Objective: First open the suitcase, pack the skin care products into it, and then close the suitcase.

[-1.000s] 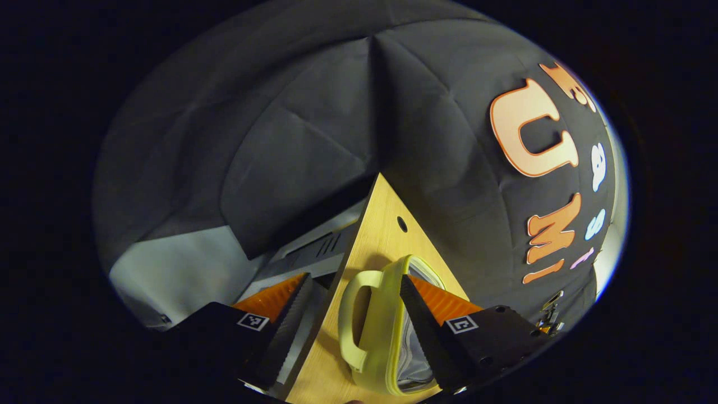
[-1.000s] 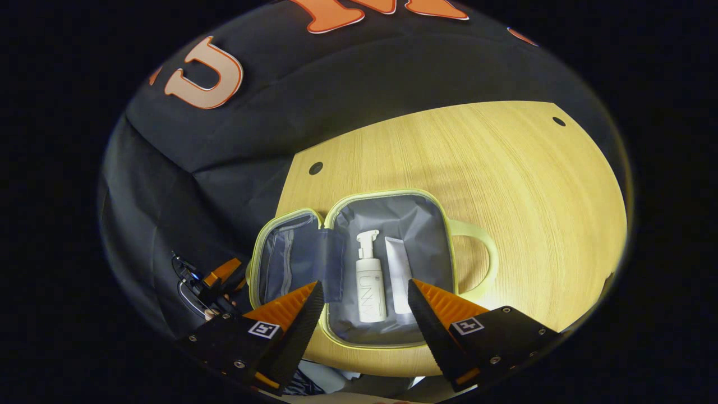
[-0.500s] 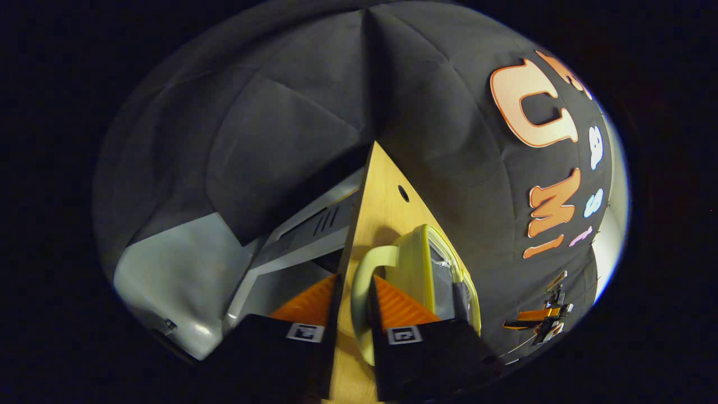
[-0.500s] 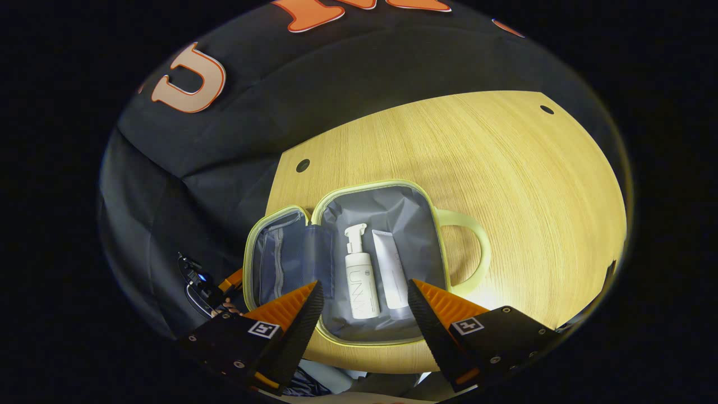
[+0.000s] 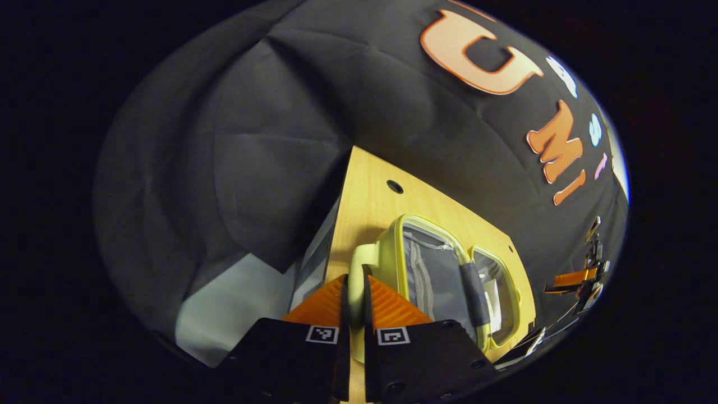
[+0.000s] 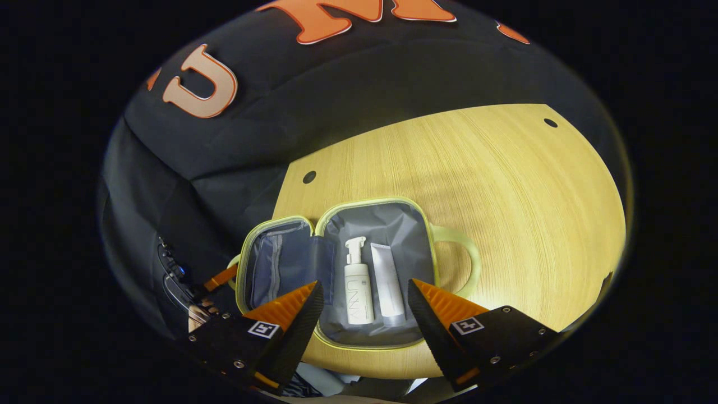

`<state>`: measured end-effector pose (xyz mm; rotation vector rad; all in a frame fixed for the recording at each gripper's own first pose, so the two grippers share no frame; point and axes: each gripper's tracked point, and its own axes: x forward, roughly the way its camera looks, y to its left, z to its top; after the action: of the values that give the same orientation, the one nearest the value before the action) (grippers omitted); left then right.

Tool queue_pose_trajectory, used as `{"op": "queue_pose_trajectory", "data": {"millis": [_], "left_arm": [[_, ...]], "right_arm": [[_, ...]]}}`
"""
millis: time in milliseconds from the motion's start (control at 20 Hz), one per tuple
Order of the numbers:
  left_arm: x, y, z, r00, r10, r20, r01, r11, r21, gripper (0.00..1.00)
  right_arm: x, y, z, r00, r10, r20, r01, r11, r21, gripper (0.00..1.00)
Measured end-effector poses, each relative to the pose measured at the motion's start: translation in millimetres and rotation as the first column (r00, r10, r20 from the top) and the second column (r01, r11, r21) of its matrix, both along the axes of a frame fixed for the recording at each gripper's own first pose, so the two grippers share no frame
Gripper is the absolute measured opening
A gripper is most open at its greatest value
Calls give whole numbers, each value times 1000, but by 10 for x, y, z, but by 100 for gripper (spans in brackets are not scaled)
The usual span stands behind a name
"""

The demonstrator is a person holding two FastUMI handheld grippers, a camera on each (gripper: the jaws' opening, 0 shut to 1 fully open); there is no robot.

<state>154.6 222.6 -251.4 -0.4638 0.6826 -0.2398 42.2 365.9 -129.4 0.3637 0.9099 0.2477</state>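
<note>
Since a second earlier, the left gripper (image 5: 355, 300) had closed from a wide spread onto the lid's handle (image 5: 359, 268), both fingers pinching the pale loop between them, and the lid (image 5: 432, 269) had tipped up off the table. In the right gripper view the same gripper (image 6: 216, 279) showed at the case's left edge, with a hand (image 6: 197, 315) behind it.

The suitcase (image 6: 342, 269) was a small pale yellow-green case with grey fabric lining, lying open on the wooden table (image 6: 505, 185) near its front edge. Its base half (image 6: 377, 224) lay flat with a second loop handle (image 6: 463, 261) sticking out to the right. Inside the base, a white pump bottle (image 6: 358, 286) and a white tube (image 6: 388, 283) lay side by side, just touching, nozzle and crimp pointing away from the camera. A dark strap (image 6: 324, 264) bridged the hinge between the halves.

The right gripper (image 6: 364, 306) hovered above the case's near rim, its fingers spread wide and holding nothing.
</note>
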Motion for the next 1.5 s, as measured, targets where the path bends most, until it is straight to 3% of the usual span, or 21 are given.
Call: {"op": "queue_pose_trajectory", "data": {"millis": [350, 550, 800, 1150, 1400, 1500], "left_arm": [[-154, -562, 1340, 993, -50, 106, 33, 988, 151, 11], [-253, -1260, 2018, 982, -75, 172, 41, 980, 193, 11], [-315, -2242, 2407, 968, -130, 216, 63, 954, 293, 11], [-284, -3774, 2251, 956, -195, 220, 89, 905, 417, 11], [-145, -4770, 1756, 952, -263, 160, 152, 853, 500, 11], [-66, -5162, 1331, 954, -275, 120, 171, 827, 535, 11]], "right_arm": [[101, -524, 362, 991, 23, 135, -23, 1000, 1, 96], [184, -977, 622, 974, 19, 226, -19, 1000, -3, 96], [253, -1619, 937, 936, 19, 352, -5, 999, -42, 95], [167, -2615, 946, 904, 32, 425, 18, 993, -113, 95], [209, -3221, 787, 903, 14, 430, 44, 991, -125, 95], [221, -3401, 682, 904, 12, 427, 52, 989, -139, 95]]}}
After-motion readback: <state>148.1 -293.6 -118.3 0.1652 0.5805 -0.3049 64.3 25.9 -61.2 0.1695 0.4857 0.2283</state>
